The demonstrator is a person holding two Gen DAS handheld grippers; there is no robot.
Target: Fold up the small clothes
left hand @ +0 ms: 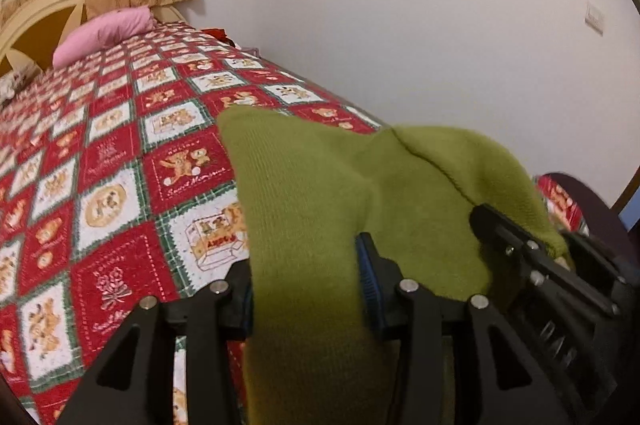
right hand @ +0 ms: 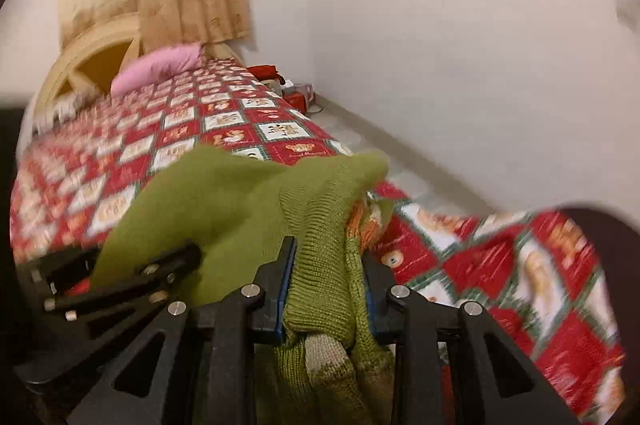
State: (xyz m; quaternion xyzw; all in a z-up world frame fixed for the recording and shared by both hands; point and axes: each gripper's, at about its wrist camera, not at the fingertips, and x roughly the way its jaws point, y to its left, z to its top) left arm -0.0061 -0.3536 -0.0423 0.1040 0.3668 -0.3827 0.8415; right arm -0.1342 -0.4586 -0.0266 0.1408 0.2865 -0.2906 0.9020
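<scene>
A bed quilt of red-and-white bear squares lies below; over it hangs the green knitted garment — bunched between both tongs, left gripper and right gripper each clamped on it.

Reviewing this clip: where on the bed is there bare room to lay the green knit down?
Bare quilt runs from the green knit up to the pink pillow. Another bare strip lies right of the knit at the bed's near corner. It is crowded up front, where the left tool and right tool grip the knit.

The quilted bedspread lies open ahead up to the pink pillow; the wall hems the right.
</scene>
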